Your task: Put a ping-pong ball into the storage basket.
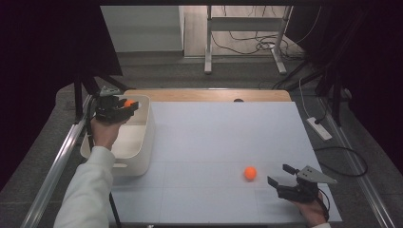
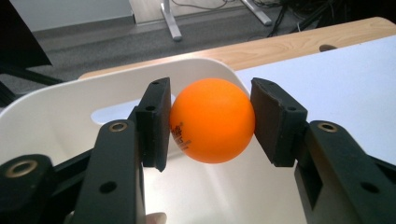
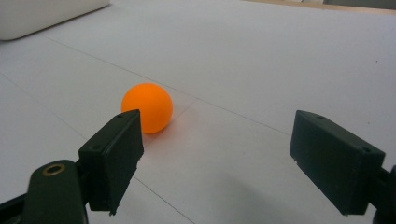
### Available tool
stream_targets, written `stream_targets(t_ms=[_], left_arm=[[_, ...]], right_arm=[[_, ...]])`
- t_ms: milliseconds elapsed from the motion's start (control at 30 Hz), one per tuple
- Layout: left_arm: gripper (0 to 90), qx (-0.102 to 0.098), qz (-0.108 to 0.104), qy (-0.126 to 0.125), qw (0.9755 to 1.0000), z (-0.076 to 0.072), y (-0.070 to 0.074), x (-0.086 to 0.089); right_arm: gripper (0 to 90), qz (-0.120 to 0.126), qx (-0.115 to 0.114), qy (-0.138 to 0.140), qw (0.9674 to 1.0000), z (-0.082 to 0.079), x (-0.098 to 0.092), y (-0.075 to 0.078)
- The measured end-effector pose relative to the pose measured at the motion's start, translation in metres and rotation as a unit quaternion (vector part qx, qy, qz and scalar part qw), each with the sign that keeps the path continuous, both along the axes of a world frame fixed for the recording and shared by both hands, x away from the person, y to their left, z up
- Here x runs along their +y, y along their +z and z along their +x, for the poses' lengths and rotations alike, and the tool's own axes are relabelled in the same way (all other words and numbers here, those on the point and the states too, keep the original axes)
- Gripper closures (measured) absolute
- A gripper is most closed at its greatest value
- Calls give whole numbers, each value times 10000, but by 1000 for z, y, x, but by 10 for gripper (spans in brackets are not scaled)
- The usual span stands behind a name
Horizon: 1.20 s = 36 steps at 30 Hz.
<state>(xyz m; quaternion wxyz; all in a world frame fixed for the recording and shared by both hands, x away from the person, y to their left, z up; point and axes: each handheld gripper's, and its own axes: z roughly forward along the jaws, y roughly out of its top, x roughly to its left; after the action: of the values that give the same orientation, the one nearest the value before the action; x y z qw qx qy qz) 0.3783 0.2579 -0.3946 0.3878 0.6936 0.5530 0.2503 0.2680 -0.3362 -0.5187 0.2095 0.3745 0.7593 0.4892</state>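
Right, near side first: right tool [image 1: 279, 177] sits low at the near right of the worktop [image 1: 218, 128], jaws spread, nothing between them. Loose ball [image 1: 250, 173] lies just left of it, on the white surface, not touched.

Risks there:
- The ball is round and free. If one jaw tip reaches it first, it likely rolls away across the worktop.
- In the right gripper view the ball [image 3: 147, 107] sits off toward the left jaw, not centred in the gap, so closing from here would probably clip it or miss.

Far left: left tool [image 1: 124, 105] is pinching a second ball [image 1: 129, 102] over the bin [image 1: 142, 137].

Risks there:
- The grip is on two small contact patches of a smooth sphere, so a squeeze off-centre could pop it out.
- It hangs near the bin's far rim; released from here it may bounce off the wall and out.

View differences:
- Left gripper view shows both pads touching the held ball [image 2: 212, 120], printed lettering on it, and the bin's white inside [image 2: 56, 116] below. The high view gives just an orange speck at the jaws.
- The high view alone gives the layout: bin far left, loose ball near right, well apart.
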Motion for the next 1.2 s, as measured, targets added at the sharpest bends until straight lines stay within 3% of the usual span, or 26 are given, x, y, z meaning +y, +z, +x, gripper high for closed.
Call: stream_targets(t_ms=[667, 1200], left_arm=[[502, 435, 65, -53, 9990, 7, -11, -1], [502, 368, 50, 17, 9993, 4, -9, 3]], right_arm=[[173, -10, -19, 3, 10000, 0, 0, 0], [173, -31, -13, 8, 10000, 0, 0, 0]])
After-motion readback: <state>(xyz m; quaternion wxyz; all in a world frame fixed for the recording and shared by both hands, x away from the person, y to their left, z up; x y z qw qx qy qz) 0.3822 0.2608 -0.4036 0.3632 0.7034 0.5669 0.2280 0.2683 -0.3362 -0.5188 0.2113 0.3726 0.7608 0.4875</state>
